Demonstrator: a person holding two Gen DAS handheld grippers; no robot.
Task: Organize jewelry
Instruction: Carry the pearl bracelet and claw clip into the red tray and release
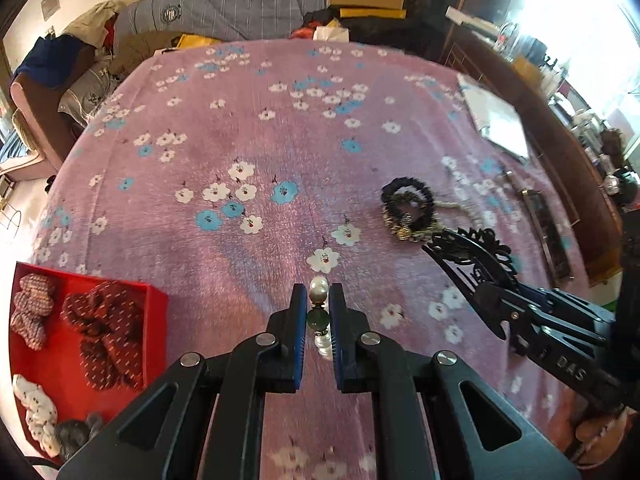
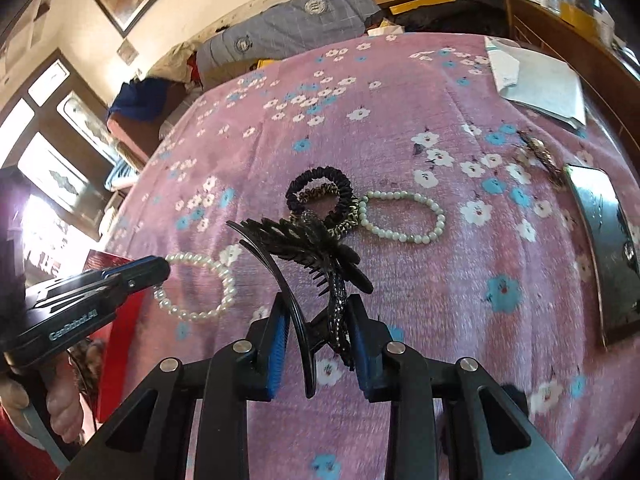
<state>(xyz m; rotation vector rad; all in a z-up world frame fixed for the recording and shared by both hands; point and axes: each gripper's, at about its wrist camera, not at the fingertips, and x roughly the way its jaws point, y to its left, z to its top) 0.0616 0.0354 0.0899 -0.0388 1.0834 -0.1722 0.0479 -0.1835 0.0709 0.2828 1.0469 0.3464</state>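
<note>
My left gripper [image 1: 319,300] is shut on a white pearl bracelet [image 1: 319,285], whose beads show between the blue pads. In the right wrist view the same bracelet [image 2: 200,314] hangs as a loop from the left gripper [image 2: 160,274], just above the pink floral bedspread [image 2: 440,300]. My right gripper [image 2: 318,306] is shut on a black comb-toothed hair clip [image 2: 304,240] with a beaded strip, lifted off the bed. The clip [image 1: 468,246] and right gripper [image 1: 486,294] also appear at the right of the left wrist view. A red box [image 1: 120,285] holding fabric scrunchies sits at the lower left.
On the bed lie a pile of black and leopard scrunchies [image 2: 324,192], a pale green bead bracelet [image 2: 400,216], a dark ornate clip [image 2: 540,156], a shiny tray [image 2: 604,248] and white papers [image 2: 540,76]. A hand [image 2: 60,408] holds the left gripper. Clutter lines the far bed edge.
</note>
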